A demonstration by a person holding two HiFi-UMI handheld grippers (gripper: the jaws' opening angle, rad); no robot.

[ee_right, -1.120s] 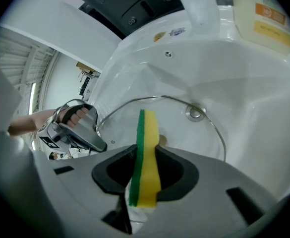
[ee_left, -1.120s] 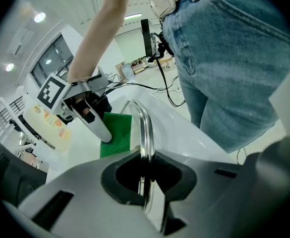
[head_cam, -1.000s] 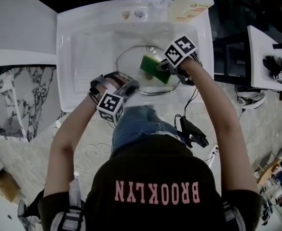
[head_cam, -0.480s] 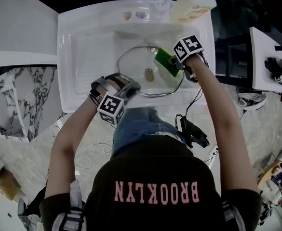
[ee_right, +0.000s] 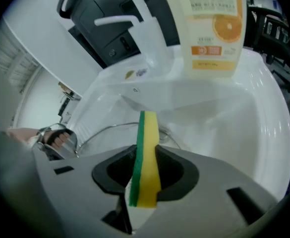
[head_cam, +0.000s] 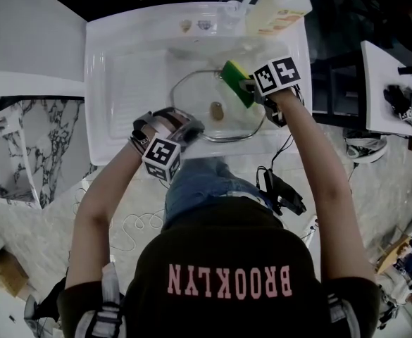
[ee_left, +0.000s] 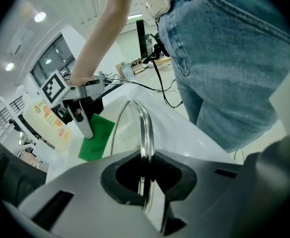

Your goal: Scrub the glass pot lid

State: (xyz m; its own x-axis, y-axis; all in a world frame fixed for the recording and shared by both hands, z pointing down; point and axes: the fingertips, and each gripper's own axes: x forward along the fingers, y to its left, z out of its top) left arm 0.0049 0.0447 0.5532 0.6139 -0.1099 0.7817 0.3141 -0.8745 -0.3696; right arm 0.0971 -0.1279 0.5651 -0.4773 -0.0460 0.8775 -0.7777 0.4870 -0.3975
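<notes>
The glass pot lid (head_cam: 195,94) stands tilted in the white sink (head_cam: 121,69), its brown knob (head_cam: 217,110) facing me. My left gripper (head_cam: 185,129) is shut on the lid's near rim; the metal rim (ee_left: 144,128) runs straight between its jaws. My right gripper (head_cam: 246,86) is shut on a green and yellow sponge (head_cam: 235,82), held at the lid's far right edge. In the right gripper view the sponge (ee_right: 145,157) stands edge-on between the jaws, with the lid (ee_right: 110,130) just beyond. The left gripper view shows the sponge's green face (ee_left: 97,135) against the glass.
A bottle of orange dish soap (ee_right: 211,29) stands on the sink's back ledge beside the white faucet (ee_right: 140,29). The sink walls close in around the lid. A cable (head_cam: 279,192) hangs near the person's right hip.
My right gripper has carried the sponge from the lid's middle up and outward to its far right edge. The left gripper has kept its hold on the rim.
</notes>
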